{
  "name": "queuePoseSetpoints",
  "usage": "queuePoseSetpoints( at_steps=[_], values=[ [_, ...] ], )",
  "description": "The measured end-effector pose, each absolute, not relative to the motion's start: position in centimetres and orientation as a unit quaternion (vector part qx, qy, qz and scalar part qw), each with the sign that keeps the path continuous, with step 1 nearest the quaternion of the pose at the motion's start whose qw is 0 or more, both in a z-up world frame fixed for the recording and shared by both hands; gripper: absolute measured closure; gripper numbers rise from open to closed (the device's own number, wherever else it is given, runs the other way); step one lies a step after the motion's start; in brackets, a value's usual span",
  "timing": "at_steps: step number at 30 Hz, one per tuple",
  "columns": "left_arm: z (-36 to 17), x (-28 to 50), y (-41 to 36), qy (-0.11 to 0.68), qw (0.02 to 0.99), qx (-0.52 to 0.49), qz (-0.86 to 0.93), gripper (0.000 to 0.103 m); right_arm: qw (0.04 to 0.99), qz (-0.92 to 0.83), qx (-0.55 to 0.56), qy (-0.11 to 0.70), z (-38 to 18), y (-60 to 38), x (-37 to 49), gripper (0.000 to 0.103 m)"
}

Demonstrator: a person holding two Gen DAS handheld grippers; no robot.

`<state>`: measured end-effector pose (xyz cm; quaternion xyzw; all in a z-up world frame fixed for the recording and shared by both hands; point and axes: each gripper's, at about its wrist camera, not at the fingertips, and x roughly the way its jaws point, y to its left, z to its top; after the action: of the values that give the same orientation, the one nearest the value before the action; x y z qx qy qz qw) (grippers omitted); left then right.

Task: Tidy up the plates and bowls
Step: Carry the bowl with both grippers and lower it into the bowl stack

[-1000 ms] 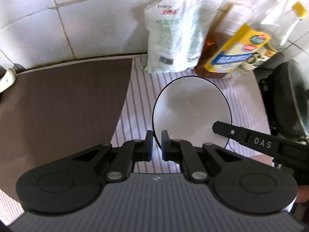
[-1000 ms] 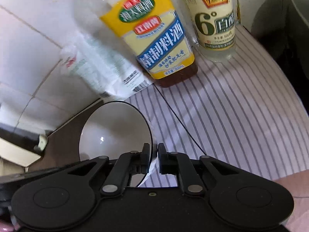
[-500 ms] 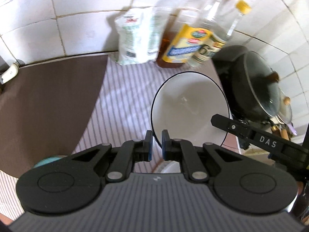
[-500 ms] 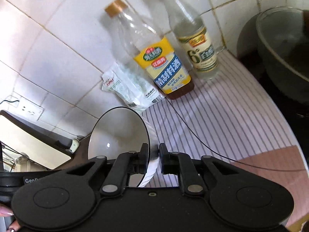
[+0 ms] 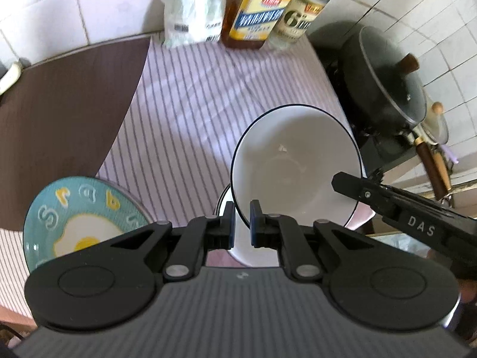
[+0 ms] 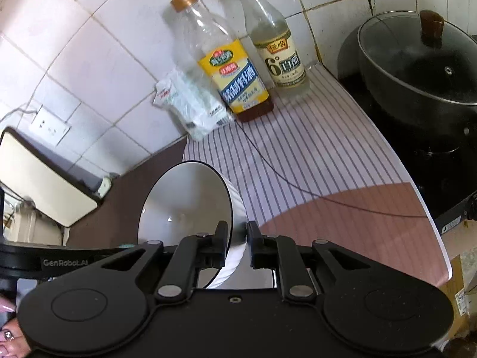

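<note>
- My left tongs [image 5: 240, 223] are pinched narrow on the near rim of the white bowl [image 5: 295, 164], one finger inside the rim and one outside.
- My right tongs [image 6: 237, 244] clamp the same white bowl [image 6: 184, 205] on its opposite edge, so both tongs hold it together, tilted and lifted off the table [image 5: 193, 95].
- In the left wrist view the right tongs' arm, marked DAS, reaches in from the right and meets the bowl's right rim.
- Just under the held bowl, at the near edge of the table, I see part of a second white bowl [image 5: 235, 247]; I cannot tell whether the two touch.
- A teal plate [image 5: 74, 217] with a fried-egg picture and raised letters lies flat at the near left, well apart from the held bowl.
- The table carries a striped cloth [image 6: 298, 155]; a brown mat [image 5: 65, 95] covers its left part.
- Far along the tiled wall stand a white bag [image 6: 190, 107], a yellow-labelled bottle [image 6: 229, 80] and a clear bottle with a yellow cap [image 6: 277, 50], all close together.
- To the right, beside the table, sits a dark pot with a glass lid [image 6: 417, 68].
</note>
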<state>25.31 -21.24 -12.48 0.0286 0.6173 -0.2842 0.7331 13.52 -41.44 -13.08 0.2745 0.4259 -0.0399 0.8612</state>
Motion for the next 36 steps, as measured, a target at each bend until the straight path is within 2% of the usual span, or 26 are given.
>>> queuePoseSetpoints(
  at_steps=[14, 21, 36],
  values=[
    [-15.1, 23.2, -21.2, 0.636, 0.718, 0.064, -0.275, 0.094, 0.871, -0.067, 0.200, 0.444, -15.2, -38.0, 12.2, 0.086],
    [-16.5, 23.0, -21.4, 0.648, 0.708, 0.073, -0.272, 0.093, 0.878, -0.084, 0.115, 0.457, -15.8, -35.7, 12.3, 0.087],
    [-18.3, 23.3, -21.2, 0.675, 0.684, 0.045, -0.273, 0.090, 0.881, -0.094, -0.010, 0.463, -16.8, -33.5, 13.0, 0.086]
  ],
)
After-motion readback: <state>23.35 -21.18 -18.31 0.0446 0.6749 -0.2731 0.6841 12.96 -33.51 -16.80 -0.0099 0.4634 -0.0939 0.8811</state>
